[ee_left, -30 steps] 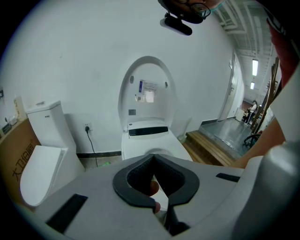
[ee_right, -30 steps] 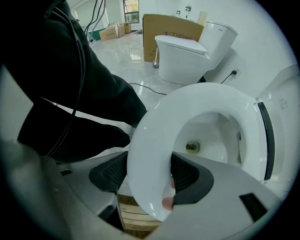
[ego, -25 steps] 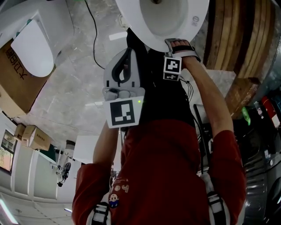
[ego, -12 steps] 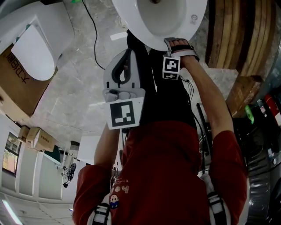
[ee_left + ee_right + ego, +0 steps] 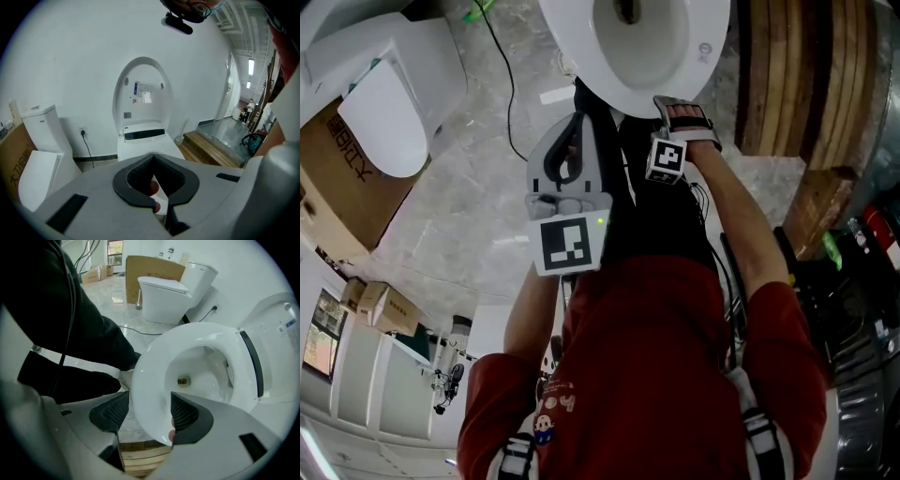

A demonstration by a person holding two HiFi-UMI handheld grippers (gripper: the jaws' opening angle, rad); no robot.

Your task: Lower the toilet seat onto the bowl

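pale marbled floor is spread around a white toilet, with a second toilet and a cardboard box to the left and a wooden platform to the right. the toilet seat is seen low over the bowl, its lid upright at the far end. the seat's near rim is clamped between the jaws of the right gripper. the left gripper is held back, jaws together on nothing.
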